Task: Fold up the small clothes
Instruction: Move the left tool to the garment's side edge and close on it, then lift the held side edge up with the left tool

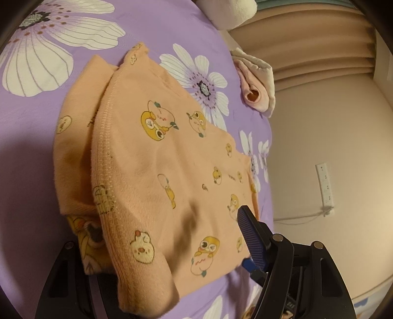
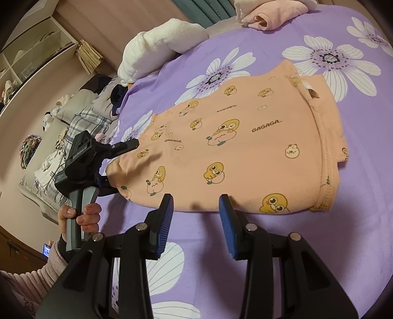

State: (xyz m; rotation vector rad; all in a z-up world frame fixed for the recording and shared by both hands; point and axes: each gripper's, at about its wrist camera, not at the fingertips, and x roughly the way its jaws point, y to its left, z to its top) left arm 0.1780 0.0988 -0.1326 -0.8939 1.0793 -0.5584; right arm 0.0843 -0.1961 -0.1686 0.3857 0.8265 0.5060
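Note:
An orange child's garment (image 1: pixel 157 171) printed with yellow ducks lies folded on the purple flowered bedspread (image 1: pixel 29 152). It also shows in the right wrist view (image 2: pixel 245 147). My left gripper (image 1: pixel 172 245) is at the garment's near edge; its jaws stand wide apart, one blue pad (image 1: pixel 253 238) shows and the cloth covers the other finger. In the right wrist view the left gripper (image 2: pixel 118 166) has the garment's corner between its fingers. My right gripper (image 2: pixel 196 216) is open and empty, just short of the garment's front edge.
A folded pink garment (image 1: pixel 255 86) lies at the bed's far edge, also in the right wrist view (image 2: pixel 270 12). A white rolled towel (image 2: pixel 159 44) lies at the bed's left edge. Beyond the bed are plaid bedding (image 2: pixel 83 122), shelves and a wall power strip (image 1: pixel 325 184).

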